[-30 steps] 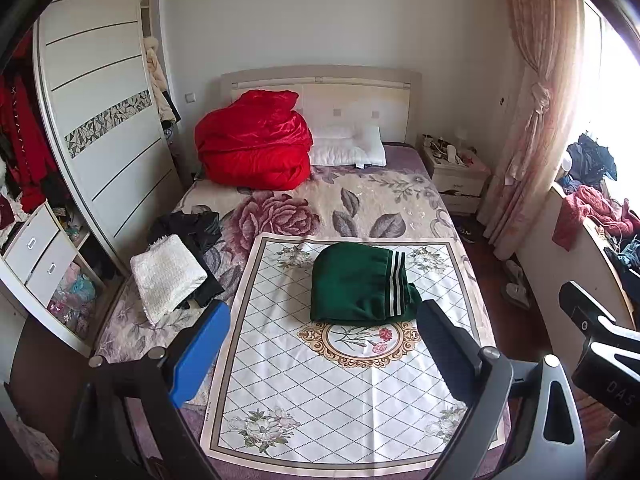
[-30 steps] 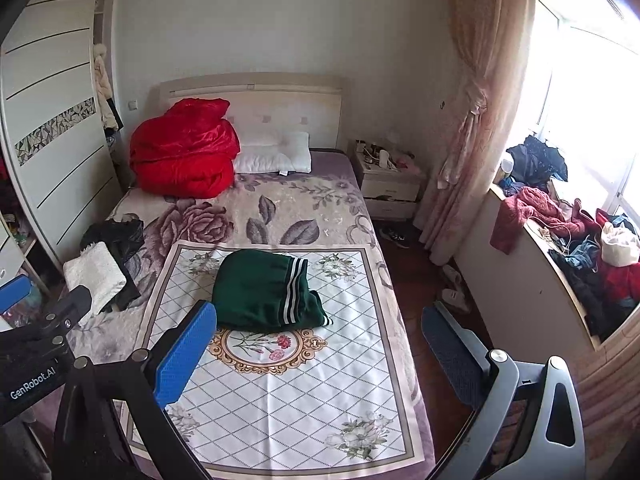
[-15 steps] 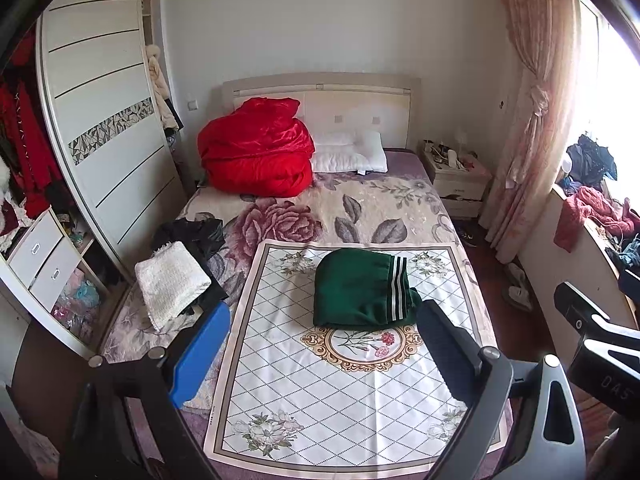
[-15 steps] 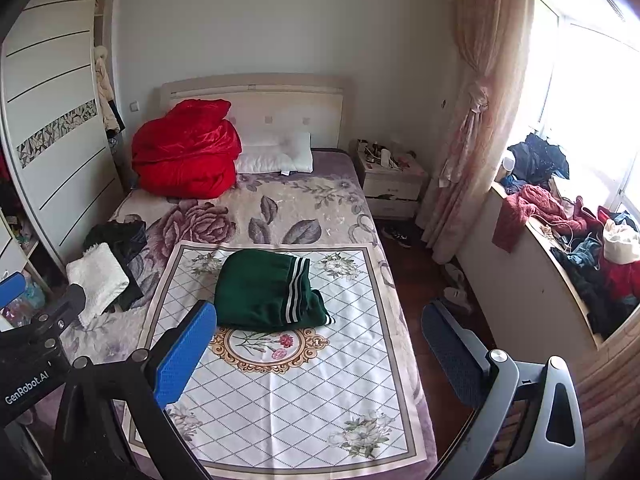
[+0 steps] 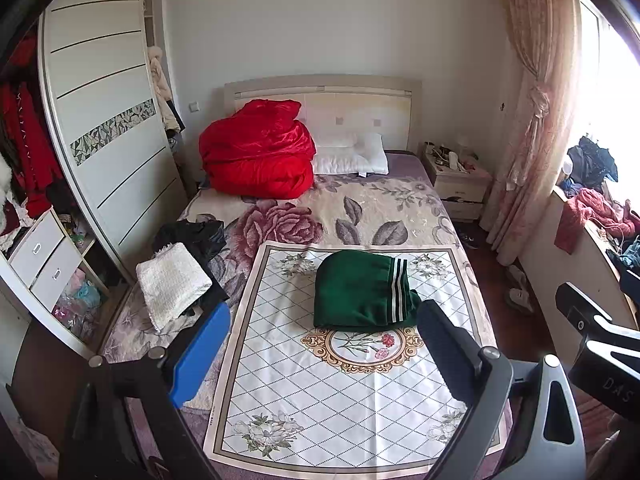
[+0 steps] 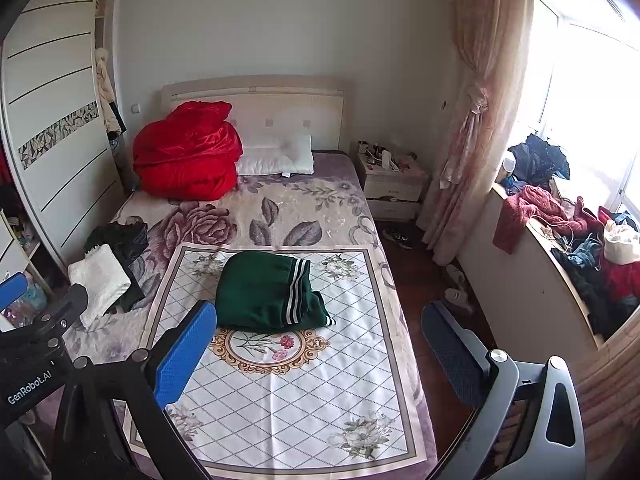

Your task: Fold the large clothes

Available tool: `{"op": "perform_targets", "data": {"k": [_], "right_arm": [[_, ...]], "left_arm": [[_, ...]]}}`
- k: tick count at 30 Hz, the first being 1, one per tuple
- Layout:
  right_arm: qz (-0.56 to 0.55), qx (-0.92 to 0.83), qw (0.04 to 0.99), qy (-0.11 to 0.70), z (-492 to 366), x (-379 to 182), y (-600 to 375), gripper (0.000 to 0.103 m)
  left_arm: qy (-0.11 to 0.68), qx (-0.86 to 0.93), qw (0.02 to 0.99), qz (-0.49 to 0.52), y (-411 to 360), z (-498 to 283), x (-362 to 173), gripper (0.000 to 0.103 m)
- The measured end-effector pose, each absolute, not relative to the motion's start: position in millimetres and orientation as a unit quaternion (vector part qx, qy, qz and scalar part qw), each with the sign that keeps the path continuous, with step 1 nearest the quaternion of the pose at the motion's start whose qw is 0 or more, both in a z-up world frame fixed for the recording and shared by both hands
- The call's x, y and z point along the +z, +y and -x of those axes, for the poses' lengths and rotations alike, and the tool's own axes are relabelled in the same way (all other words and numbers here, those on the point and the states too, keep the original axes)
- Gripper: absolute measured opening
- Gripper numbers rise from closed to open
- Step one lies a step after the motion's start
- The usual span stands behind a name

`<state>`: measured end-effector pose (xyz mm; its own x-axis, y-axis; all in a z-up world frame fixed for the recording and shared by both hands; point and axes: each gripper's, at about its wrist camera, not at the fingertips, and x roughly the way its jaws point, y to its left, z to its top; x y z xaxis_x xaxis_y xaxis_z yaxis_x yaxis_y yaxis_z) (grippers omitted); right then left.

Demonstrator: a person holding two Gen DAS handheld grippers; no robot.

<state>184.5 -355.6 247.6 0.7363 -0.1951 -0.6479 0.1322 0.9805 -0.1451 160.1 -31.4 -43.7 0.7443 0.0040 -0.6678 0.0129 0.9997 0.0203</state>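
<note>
A folded green garment (image 5: 360,292) with white stripes lies on a white flower-patterned mat (image 5: 344,392) on the bed; it also shows in the right wrist view (image 6: 268,292). My left gripper (image 5: 320,344) is open and empty, held back above the mat's near part, short of the garment. My right gripper (image 6: 320,348) is open and empty, above the mat's right side and bed edge. Neither touches the cloth.
A folded white towel (image 5: 172,280) lies on dark clothes (image 5: 196,236) at the bed's left edge. A red duvet (image 5: 256,156) and pillow (image 5: 352,156) lie at the headboard. Wardrobe (image 5: 104,132) left, nightstand (image 5: 456,184) and clothes-laden sill (image 6: 572,240) right.
Both grippers have drawn slightly back and up from the bed, so the garment looks a little farther off. The garment has not moved. Both stay open.
</note>
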Motion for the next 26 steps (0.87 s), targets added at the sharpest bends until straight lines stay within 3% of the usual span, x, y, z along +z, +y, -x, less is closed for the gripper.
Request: {"op": "perform_targets", "data": {"k": [26], "right_arm": [[0.043,-0.093,0.93,0.354,-171,237,-345,0.103]], "left_arm": [[0.358,0.005,0.934,-0.005,-23,-161,-40,0.095]]}}
